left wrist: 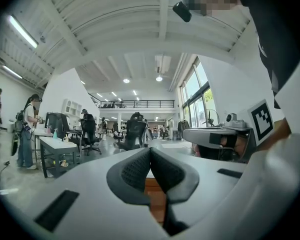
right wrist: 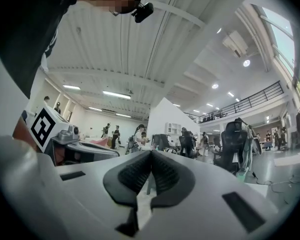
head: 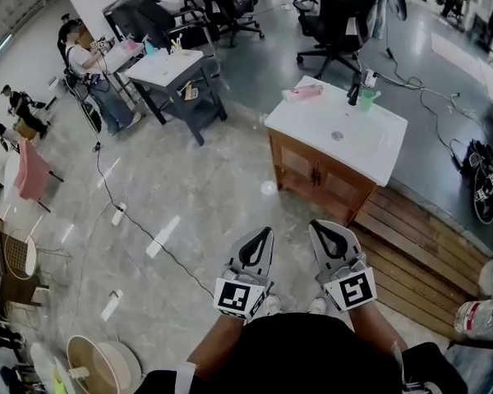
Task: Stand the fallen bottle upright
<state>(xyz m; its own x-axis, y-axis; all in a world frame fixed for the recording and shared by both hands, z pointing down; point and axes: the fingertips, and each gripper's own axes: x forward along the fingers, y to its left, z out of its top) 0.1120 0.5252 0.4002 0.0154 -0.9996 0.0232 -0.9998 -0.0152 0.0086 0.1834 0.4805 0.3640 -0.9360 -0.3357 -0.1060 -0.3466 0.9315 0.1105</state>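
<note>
Both grippers are held close to my body, level and side by side, over the floor. In the head view my left gripper (head: 265, 231) and right gripper (head: 320, 224) point toward a wooden sink cabinet (head: 312, 175) with a white top. Each one's pads meet at the tip with nothing between them, as the left gripper view (left wrist: 150, 149) and the right gripper view (right wrist: 151, 152) show. On the white top a pink thing (head: 302, 92) lies flat at the far left; I cannot tell what it is. A dark faucet (head: 355, 93) and a green cup (head: 367, 98) stand by the basin.
Two clear bottles with red labels (head: 489, 298) show at the right edge. A wooden platform (head: 419, 253) runs behind the cabinet. A white desk (head: 166, 68), office chairs (head: 337, 15), floor cables (head: 140, 228) and several people (head: 86, 60) are farther off.
</note>
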